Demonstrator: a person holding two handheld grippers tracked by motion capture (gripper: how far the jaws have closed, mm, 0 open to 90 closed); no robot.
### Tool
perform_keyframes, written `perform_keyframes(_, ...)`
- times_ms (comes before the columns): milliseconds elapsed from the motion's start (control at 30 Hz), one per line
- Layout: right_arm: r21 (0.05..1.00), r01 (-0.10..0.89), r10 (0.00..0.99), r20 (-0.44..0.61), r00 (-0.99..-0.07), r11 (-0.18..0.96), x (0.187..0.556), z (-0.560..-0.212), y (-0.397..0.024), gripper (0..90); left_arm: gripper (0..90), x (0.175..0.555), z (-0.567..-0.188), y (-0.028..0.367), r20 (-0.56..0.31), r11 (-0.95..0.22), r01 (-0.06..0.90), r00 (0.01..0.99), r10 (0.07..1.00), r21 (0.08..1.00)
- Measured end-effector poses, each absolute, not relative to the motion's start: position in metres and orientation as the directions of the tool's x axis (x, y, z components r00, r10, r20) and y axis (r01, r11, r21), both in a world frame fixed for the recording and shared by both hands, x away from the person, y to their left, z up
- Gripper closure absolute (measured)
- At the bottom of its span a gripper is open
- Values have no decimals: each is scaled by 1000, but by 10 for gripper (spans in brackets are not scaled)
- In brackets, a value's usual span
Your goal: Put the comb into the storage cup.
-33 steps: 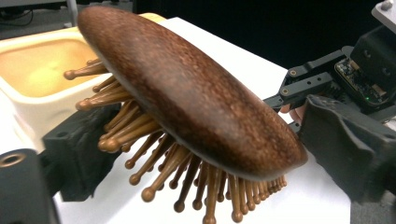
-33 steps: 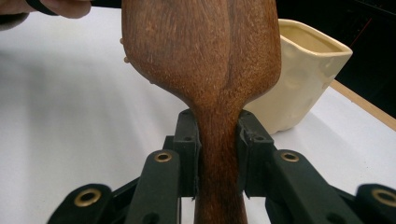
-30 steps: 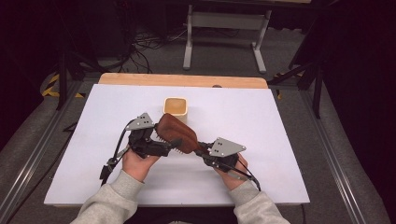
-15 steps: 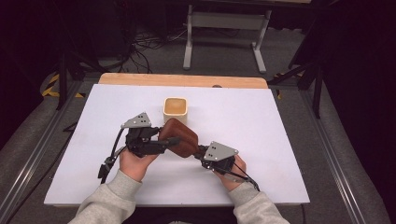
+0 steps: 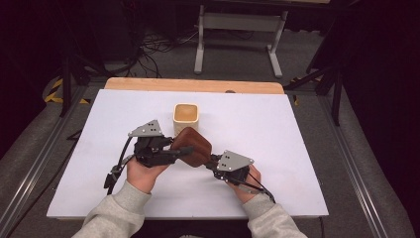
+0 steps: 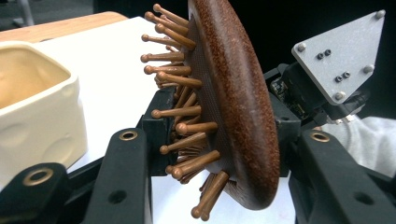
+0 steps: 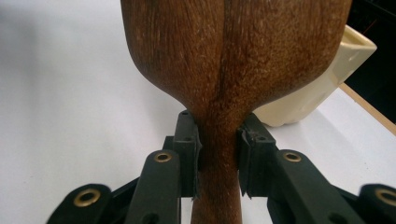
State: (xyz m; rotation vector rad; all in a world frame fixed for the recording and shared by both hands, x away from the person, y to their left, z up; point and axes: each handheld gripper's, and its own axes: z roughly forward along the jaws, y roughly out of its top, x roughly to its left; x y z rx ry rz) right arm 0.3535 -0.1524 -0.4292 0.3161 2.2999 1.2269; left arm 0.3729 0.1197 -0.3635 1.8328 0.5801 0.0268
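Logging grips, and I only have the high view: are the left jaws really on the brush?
Observer: Yes. The left gripper has just been closing and now clamps the brush, one jaw on the bristles, the other on the back.
Operator: And the right?
Observer: The right gripper pinches the handle just below the head.
Operator: Which way do the bristles face?
Observer: Sideways, toward the cup.

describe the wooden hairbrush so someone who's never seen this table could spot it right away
Start at the white table and find the cream square cup near its middle. Just in front of that cup, the wooden hairbrush is held off the surface, the left gripper clamped on its head, the right gripper on its handle. It alone is dark brown, with ball-tipped wooden pins.
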Motion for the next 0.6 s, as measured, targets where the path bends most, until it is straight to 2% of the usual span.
perform_keyframes(267, 840, -65, 414, -331, -848, 540, 351, -424, -154, 702, 578, 371, -354, 120, -254, -217, 354, 887, 386, 910)
perform_keyframes(467, 851, -89, 409, -337, -848, 517, 347, -418, -156, 536, 581, 371, -338, 122, -219, -227, 325, 893, 394, 918)
perform_keyframes(600, 872, -77, 414, -304, -858, 483, 347, -415, -158, 404, 578, 371, -325, 123, -180, -242, 295, 896, 405, 924)
